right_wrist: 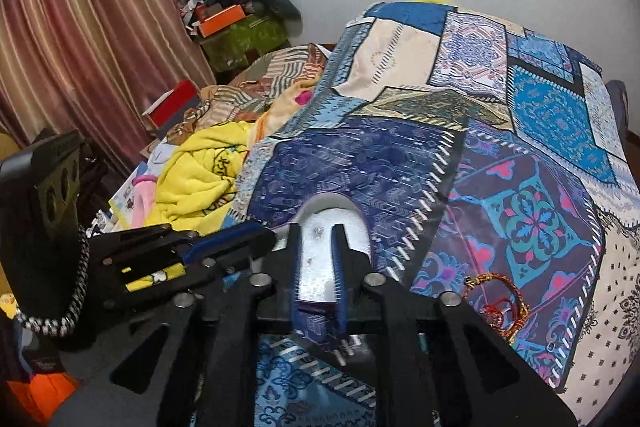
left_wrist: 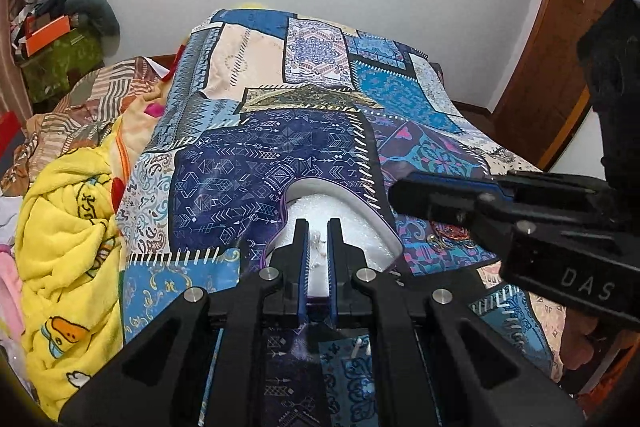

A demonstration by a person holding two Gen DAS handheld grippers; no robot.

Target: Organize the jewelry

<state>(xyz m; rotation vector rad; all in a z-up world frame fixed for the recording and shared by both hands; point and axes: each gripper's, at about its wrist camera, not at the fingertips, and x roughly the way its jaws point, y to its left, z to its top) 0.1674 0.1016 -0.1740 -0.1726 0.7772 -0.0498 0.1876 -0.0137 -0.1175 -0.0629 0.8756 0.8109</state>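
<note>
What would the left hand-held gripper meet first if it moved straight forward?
Probably the white tray: the left hand-held gripper points over its padded inside, where small pale jewelry sits between the fingertips. Depth is unclear.

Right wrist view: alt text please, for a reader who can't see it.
The right gripper, fingers slightly apart, hovers over an open white jewelry box on a blue patchwork bedspread. Gold-and-red bangles lie to its right; the left gripper reaches in from the left.
</note>
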